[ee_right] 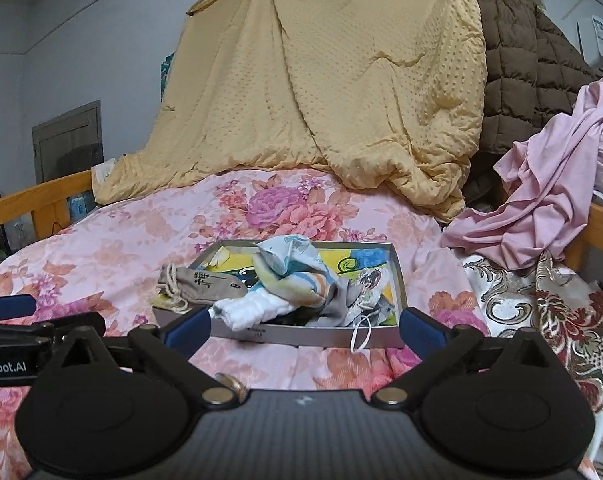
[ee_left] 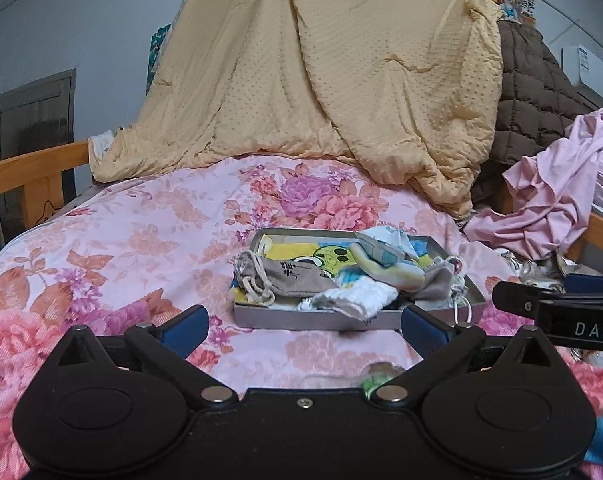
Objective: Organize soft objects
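Observation:
A shallow grey box (ee_left: 301,319) (ee_right: 325,336) sits on the floral bedspread (ee_left: 121,248) (ee_right: 113,248). It holds soft things: a beige drawstring pouch (ee_left: 289,277) (ee_right: 205,283), a white folded cloth (ee_left: 361,296) (ee_right: 253,310), a striped pale cloth (ee_left: 385,264) (ee_right: 293,276) and a grey cloth (ee_left: 437,282) (ee_right: 341,300). My left gripper (ee_left: 305,330) is open and empty, just in front of the box. My right gripper (ee_right: 305,330) is open and empty, its fingers on either side of the box's near wall. The right gripper also shows at the right edge of the left wrist view (ee_left: 557,304).
A yellow quilt (ee_left: 321,80) (ee_right: 321,80) is heaped at the back of the bed, with a brown quilted cover (ee_left: 533,92) (ee_right: 517,68) and pink cloth (ee_left: 557,192) (ee_right: 549,192) to the right. A wooden bed rail (ee_left: 29,176) (ee_right: 33,200) runs along the left. Patterned fabric (ee_right: 561,320) lies at the right.

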Motion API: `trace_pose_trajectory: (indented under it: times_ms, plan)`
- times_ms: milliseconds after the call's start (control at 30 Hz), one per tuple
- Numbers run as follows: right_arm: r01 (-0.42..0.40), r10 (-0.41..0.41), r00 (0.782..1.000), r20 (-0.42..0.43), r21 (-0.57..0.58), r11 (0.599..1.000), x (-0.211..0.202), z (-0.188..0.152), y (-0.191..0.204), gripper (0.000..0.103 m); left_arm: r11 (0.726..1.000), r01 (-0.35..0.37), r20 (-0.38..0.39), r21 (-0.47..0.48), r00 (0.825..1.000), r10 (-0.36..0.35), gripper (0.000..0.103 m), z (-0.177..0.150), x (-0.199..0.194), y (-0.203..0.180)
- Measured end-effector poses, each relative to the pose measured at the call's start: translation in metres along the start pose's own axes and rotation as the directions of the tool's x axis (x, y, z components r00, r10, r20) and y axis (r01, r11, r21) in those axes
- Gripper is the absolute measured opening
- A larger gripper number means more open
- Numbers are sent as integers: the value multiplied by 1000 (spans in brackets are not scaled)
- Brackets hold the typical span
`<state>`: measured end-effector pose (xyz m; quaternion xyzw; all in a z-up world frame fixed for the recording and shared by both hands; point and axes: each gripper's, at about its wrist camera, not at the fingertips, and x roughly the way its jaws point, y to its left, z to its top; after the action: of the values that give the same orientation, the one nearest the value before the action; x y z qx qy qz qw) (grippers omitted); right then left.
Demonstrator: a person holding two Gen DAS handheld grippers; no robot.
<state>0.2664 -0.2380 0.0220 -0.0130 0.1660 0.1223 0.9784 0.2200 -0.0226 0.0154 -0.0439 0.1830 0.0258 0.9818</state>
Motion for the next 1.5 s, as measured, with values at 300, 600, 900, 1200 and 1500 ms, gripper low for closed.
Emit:
trace_pose_trajectory:
  times_ms: [300,600,900,1200,1500]
  plan:
    - [-6,6,1000,-6,-31,1000,-29,-15,14,102,1000,-18,-5,-16,1000,18,102,-19,-34,13]
    - [-18,18,1000,-16,-34,999,-56,-30,26,103,999,-42,-7,-30,999,41,102,-36,-62,24]
    - [-27,26,999,-48,-10,1000,-77,-45,35,103,998,-42,-17,-42,999,41,102,-53,-83,31]
    - [-1,1,998,-57,-4,1000,-92,-58,40,103,998,-45,-23,-54,999,43,102,-64,-97,39]
    - [15,-13,999,-48,23,1000,-104,-63,42,103,998,-40,-16,-45,999,39,102,-70,-108,42]
